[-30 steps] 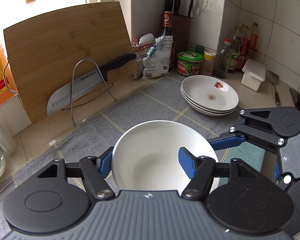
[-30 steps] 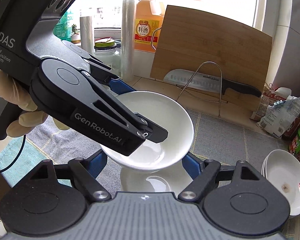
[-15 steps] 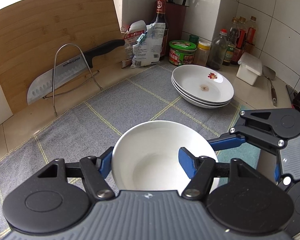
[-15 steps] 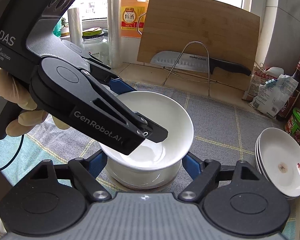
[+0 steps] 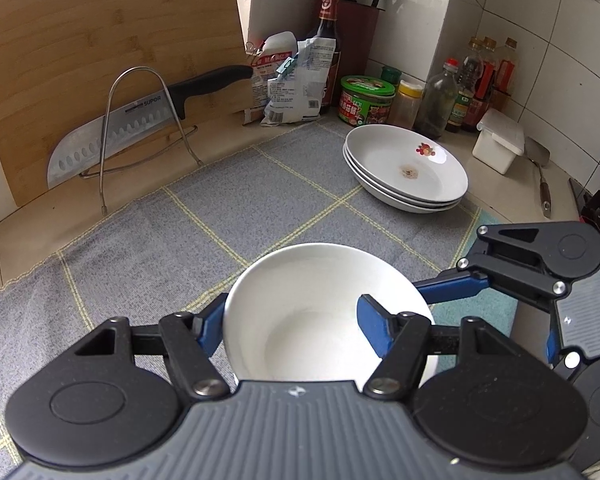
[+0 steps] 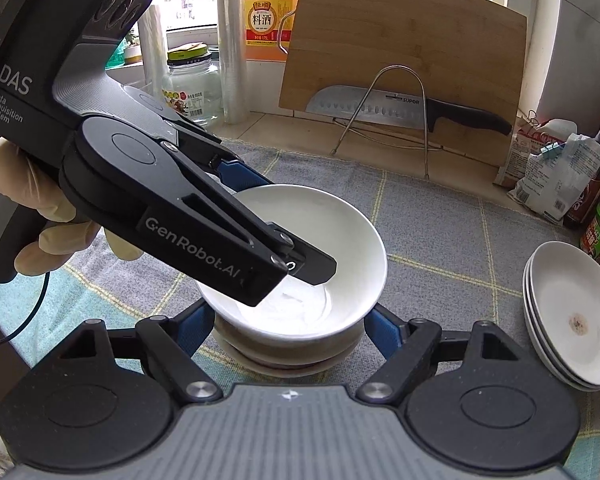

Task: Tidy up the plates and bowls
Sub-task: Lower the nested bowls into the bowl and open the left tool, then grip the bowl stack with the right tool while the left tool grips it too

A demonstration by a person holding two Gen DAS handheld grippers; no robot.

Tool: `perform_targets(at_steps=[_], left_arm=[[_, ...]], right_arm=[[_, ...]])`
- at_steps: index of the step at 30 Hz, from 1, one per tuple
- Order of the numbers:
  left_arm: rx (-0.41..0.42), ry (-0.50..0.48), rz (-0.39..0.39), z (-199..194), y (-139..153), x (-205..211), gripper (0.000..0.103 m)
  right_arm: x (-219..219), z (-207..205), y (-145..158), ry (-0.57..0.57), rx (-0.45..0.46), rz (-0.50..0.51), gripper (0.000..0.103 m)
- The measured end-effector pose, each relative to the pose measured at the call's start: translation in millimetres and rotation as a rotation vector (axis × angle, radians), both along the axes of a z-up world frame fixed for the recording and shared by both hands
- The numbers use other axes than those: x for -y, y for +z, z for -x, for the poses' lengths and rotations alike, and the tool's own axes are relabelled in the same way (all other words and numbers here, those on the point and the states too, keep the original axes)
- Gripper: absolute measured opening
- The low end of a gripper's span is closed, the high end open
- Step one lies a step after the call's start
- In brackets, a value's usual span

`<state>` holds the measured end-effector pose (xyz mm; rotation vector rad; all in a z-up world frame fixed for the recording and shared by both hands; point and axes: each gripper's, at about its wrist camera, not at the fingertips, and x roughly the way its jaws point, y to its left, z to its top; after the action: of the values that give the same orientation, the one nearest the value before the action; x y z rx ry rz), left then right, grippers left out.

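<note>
A plain white bowl [image 5: 312, 312] [image 6: 332, 248] is held by both grippers. My left gripper [image 5: 290, 316] [image 6: 284, 224] is shut on its rim, one blue finger [image 5: 370, 320] inside and the other outside. My right gripper [image 6: 288, 320] is shut on the bowl's sides; one of its fingers [image 5: 452, 284] meets the rim from the right. Directly beneath, a stack of bowls [image 6: 284, 356] stands on the grey checked cloth [image 5: 260, 208]; the held bowl sits in or just over it, contact hidden. To the right, three shallow white plates [image 5: 406, 168] [image 6: 572, 320] are stacked.
A bamboo cutting board [image 5: 100, 64] leans at the back, with a cleaver [image 5: 140, 120] in a wire rack before it. Bags, jars and sauce bottles [image 5: 460, 88] crowd the back corner beside a white lidded box [image 5: 498, 140]. A gloved hand [image 6: 32, 220] holds the left gripper.
Both grippers have sunk together with the white bowl. The stack of bowls beneath, clearly apart from it a second ago, now sits right under it.
</note>
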<state>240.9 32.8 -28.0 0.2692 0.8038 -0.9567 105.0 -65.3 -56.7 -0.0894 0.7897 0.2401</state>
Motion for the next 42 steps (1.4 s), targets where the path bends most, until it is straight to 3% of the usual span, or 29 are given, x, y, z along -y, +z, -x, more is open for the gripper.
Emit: perform_targets(at_steps=[22,24,26,32,42], left_arm=[[-0.014,0.01,0.025,1,-6,-3,0.068],[0.0,0.009,0.032,3,-5,-4,0.073],[0.016,0.011,0.041,4,-3,-7,0.084],[0.046,0.024,0.056,12,3,-19,0.093],[0.043,0.04,0.068,47,7,-47,0.095]], right_arm=[[-2,1,-2,0.01,0.007,0.007,0.087],[-1,0,-4,0.006,0.004,0.0,0.091],[-1,3,-4,0.003,0.023,0.002,0.103],[2,6,0,0.007,0.041,-0.003,0.103],[14,15,-16,0.025,-0.007,0.022,0.103]])
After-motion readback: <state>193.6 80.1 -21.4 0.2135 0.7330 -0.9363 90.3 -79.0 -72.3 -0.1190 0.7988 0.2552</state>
